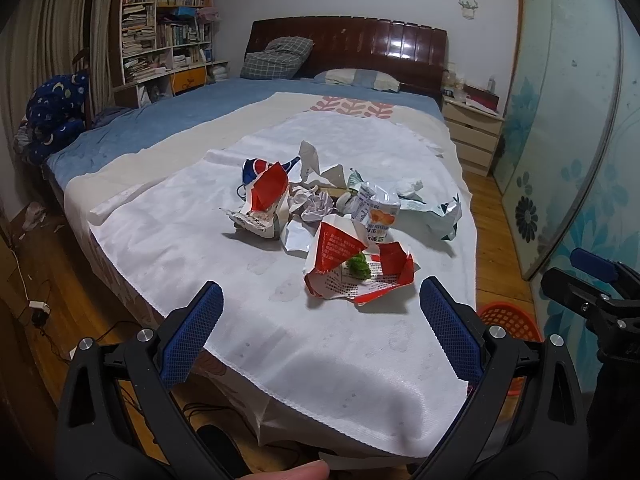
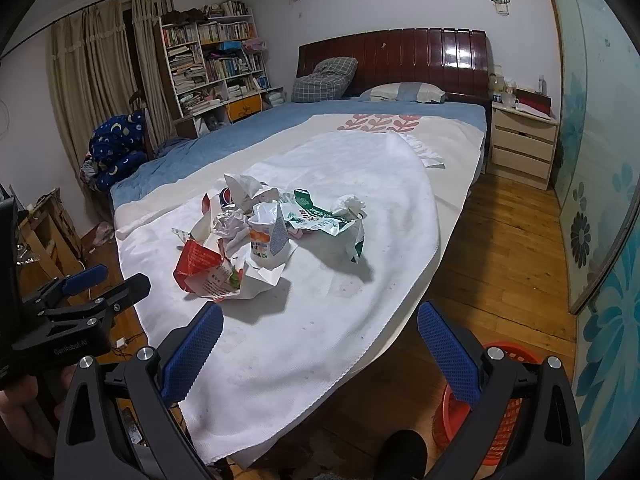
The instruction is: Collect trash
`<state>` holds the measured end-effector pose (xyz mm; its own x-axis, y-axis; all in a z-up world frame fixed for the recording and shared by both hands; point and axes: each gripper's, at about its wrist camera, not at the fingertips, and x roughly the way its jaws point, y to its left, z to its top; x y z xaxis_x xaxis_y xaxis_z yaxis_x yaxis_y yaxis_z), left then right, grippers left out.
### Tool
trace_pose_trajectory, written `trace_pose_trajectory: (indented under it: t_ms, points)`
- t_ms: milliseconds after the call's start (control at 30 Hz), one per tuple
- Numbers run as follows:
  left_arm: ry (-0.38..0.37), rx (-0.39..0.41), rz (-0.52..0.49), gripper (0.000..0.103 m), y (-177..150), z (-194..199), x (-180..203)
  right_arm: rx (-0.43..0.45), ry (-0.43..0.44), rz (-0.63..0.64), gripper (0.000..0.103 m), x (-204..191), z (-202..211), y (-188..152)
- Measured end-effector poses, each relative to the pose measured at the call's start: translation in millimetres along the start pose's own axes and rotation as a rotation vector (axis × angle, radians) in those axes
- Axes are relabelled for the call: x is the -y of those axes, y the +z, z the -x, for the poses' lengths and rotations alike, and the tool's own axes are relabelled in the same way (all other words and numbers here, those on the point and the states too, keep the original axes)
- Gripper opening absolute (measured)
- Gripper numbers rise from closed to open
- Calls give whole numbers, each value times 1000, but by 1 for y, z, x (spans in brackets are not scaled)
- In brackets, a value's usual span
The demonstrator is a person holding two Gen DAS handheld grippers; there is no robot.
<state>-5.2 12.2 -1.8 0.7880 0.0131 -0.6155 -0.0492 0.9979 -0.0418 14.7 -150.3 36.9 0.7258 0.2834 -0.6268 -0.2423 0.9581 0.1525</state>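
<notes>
A heap of trash [image 1: 320, 216] lies on a white towel [image 1: 192, 248] spread over the foot half of the bed [image 1: 208, 100], a little past the middle of the towel in both wrist views. Nearest the left camera is a flattened red-and-white carton [image 1: 352, 268] with a green scrap [image 1: 359, 265] resting in it. At about 11 o'clock from it stands a second torn red carton [image 1: 266, 196], and at 1 o'clock an upright white pouch with an orange picture [image 1: 378, 212]. Behind these sit crumpled white paper [image 1: 318, 208], a blue-and-red wrapper [image 1: 256, 168] and, at 3 o'clock, a green-printed white bag [image 1: 436, 216].

The left gripper [image 1: 320, 304] hovers short of the heap, jaws spread wide and holding nothing, its blue pads [image 1: 188, 340] framing the towel's near edge. The right gripper [image 2: 320, 328] is likewise spread wide and empty, over the towel's near corner, the heap at its 11 o'clock.

An orange basket [image 2: 504, 396] stands on the wooden floor [image 2: 500, 248] by the bed's corner, behind the right gripper's right finger. Farther off are a dark wooden headboard [image 1: 348, 48], a bookshelf [image 1: 168, 32] at 10 o'clock and a nightstand [image 1: 472, 132] at 2 o'clock.
</notes>
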Motion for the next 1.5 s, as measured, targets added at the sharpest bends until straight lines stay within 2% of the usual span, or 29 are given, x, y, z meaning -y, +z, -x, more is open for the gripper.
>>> trace_pose_trajectory:
  t_ms: [833, 1500]
  points:
    - [15, -15, 22, 98, -7, 7, -3, 0, 0, -12, 96, 7, 1, 3]
    - [12, 22, 16, 98, -7, 20, -3, 19, -5, -7, 96, 13, 14, -1]
